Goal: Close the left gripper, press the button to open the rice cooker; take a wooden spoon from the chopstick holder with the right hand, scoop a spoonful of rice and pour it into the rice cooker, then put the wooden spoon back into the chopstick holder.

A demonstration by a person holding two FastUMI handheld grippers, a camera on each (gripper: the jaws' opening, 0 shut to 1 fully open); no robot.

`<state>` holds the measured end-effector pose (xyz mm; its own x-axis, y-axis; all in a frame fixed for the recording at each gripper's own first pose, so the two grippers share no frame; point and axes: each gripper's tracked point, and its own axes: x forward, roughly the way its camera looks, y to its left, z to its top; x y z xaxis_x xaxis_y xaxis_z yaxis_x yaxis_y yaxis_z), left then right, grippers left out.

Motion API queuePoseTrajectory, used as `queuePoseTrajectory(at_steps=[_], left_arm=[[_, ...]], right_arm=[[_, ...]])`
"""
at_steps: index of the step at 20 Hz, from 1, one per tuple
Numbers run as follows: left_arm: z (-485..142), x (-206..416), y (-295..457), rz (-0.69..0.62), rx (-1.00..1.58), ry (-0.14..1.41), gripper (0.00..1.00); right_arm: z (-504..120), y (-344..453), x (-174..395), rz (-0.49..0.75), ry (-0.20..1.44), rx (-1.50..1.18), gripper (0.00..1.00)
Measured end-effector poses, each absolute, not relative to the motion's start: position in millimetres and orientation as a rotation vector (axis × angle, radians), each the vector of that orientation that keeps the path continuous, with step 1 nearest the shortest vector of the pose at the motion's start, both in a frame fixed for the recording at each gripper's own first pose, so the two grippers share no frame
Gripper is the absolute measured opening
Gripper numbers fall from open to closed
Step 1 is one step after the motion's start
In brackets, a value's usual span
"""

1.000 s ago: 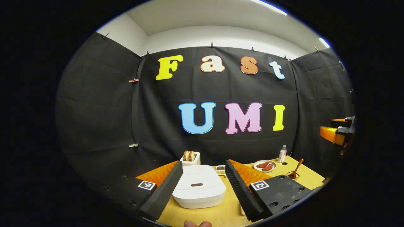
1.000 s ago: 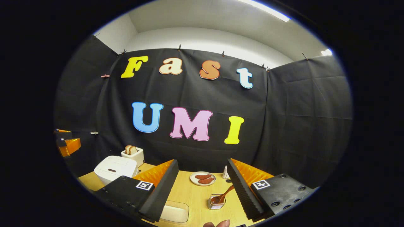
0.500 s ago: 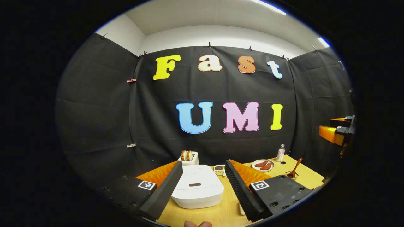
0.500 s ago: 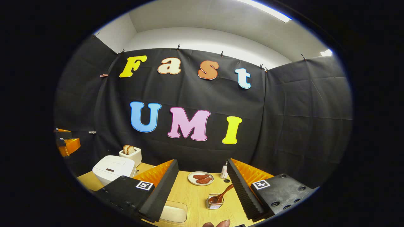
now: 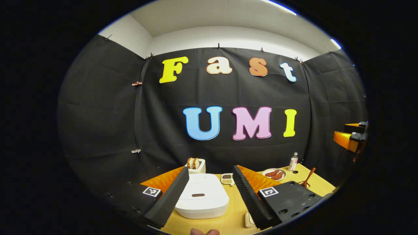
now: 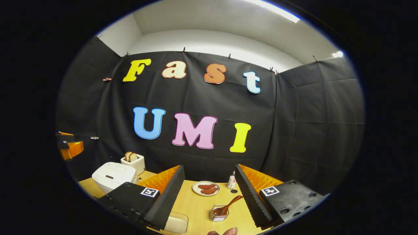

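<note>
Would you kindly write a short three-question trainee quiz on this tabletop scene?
1. True or false: the white rice cooker has its lid shut.
2. Where does the brown wooden spoon rest? A) on the plate B) in the metal chopstick holder C) in the toaster
3. Fill in: the left gripper and right gripper both stand ____.

Key: 1 true; 2 B; 3 open.

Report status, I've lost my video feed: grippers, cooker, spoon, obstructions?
Left gripper open, above shut rice cooker. Right gripper open, empty. Wooden spoon in its holder. No obstruction seen.
</note>
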<state>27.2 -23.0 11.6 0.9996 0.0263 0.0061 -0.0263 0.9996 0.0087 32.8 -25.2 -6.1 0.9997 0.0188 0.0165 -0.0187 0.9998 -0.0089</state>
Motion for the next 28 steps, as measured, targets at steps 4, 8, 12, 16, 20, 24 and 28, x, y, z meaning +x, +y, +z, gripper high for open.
queuePoseTrajectory(at_steps=[4,8,12,16,20,24,28], left_arm=[[12.3,43.2,-30.9,-0.01,0.024,-0.014,0.91],[-12.6,64.1,-7.5,-0.039,0.023,0.052,0.15],[-51.1,89.2,-1.8,-0.12,-0.049,0.143,0.06],[-92.1,117.5,9.0,-0.129,-0.138,0.267,0.06],[-145.9,149.0,18.3,-0.116,-0.184,0.395,0.06],[-186.3,173.4,26.7,-0.095,-0.188,0.487,0.06],[-215.1,192.5,28.4,-0.094,-0.191,0.544,0.06]], right_arm=[[-4.6,-33.9,41.9,-0.004,-0.019,-0.011,0.98],[-4.6,-31.3,34.9,-0.061,-0.033,-0.038,0.98],[-4.2,-28.1,29.5,-0.1,-0.039,-0.081,0.98],[-9.6,-20.0,32.1,-0.088,-0.024,-0.09,0.97],[-12.7,-26.2,34.2,-0.096,-0.016,-0.105,0.97],[-18.5,-37.6,36.0,-0.109,-0.002,-0.12,0.98],[-25.4,-49.3,37.3,-0.132,0.019,-0.115,0.98]])
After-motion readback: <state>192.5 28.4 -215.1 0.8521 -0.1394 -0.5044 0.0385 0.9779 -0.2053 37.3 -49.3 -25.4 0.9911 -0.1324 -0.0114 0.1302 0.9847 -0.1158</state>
